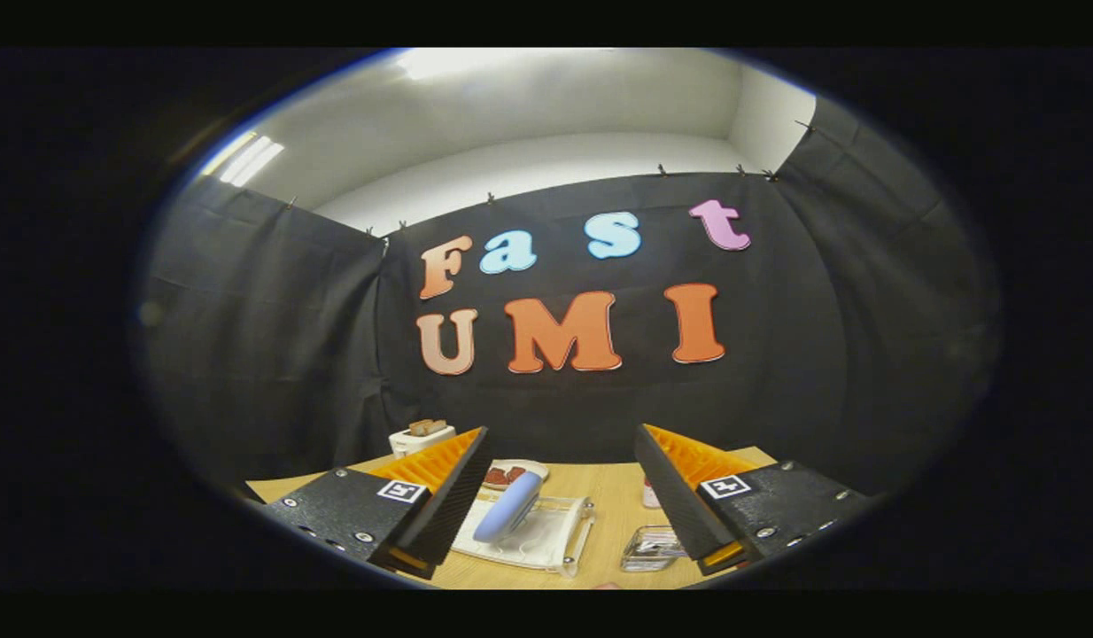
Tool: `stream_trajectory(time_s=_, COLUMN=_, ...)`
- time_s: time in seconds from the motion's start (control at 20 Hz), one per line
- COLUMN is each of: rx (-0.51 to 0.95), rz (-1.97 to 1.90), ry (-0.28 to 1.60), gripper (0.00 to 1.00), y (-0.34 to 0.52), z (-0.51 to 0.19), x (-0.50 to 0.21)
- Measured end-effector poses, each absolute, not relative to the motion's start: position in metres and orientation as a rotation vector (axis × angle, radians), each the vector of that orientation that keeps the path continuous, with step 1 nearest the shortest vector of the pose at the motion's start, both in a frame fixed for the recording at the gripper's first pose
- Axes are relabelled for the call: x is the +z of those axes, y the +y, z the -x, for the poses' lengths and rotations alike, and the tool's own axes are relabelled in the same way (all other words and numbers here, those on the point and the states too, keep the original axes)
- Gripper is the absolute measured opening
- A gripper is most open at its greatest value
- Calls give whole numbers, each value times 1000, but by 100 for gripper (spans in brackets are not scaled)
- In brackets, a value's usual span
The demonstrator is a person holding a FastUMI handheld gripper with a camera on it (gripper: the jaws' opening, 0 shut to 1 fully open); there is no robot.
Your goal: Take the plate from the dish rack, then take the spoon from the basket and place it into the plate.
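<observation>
Gripper point(560, 523) fingers stand wide apart and empty, raised above the table point(613, 496). Lower toward the rack point(533, 532), just ahead between the fingers, where the plate point(509, 507) stands on edge. Close on its rim squarely. Right of the rack sits the clear basket point(650, 547); I cannot make out the spoon. Black cloth walls the booth.

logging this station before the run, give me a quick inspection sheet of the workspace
surface: wooden table, partly covered.
job's things: blue plate stands on edge in the clear dish rack; small clear basket beside it, contents too blurred to name.
clutter: white toaster with bread; small dish of reddish food behind the rack.
grippers: tool open, fingers spread above the table, holding nothing.
cables: nothing seen.
surroundings: black cloth walls, white ceiling above.
</observation>
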State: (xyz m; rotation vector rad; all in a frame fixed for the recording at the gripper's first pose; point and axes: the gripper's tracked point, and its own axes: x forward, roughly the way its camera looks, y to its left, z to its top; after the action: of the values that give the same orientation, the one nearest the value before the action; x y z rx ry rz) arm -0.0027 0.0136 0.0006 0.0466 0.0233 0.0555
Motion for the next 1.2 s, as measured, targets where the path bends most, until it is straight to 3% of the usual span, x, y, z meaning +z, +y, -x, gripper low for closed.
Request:
stream_trajectory(time_s=0.55, rx=120, rz=-76, ry=101, gripper=96, y=41, z=-3, x=0)
stream_trajectory(time_s=0.95, rx=104, rz=-58, ry=324, gripper=96, y=42, z=-35, x=-26)
stream_trajectory(time_s=1.2, rx=169, rz=-108, ry=557, gripper=97, y=72, z=-45, x=-57)
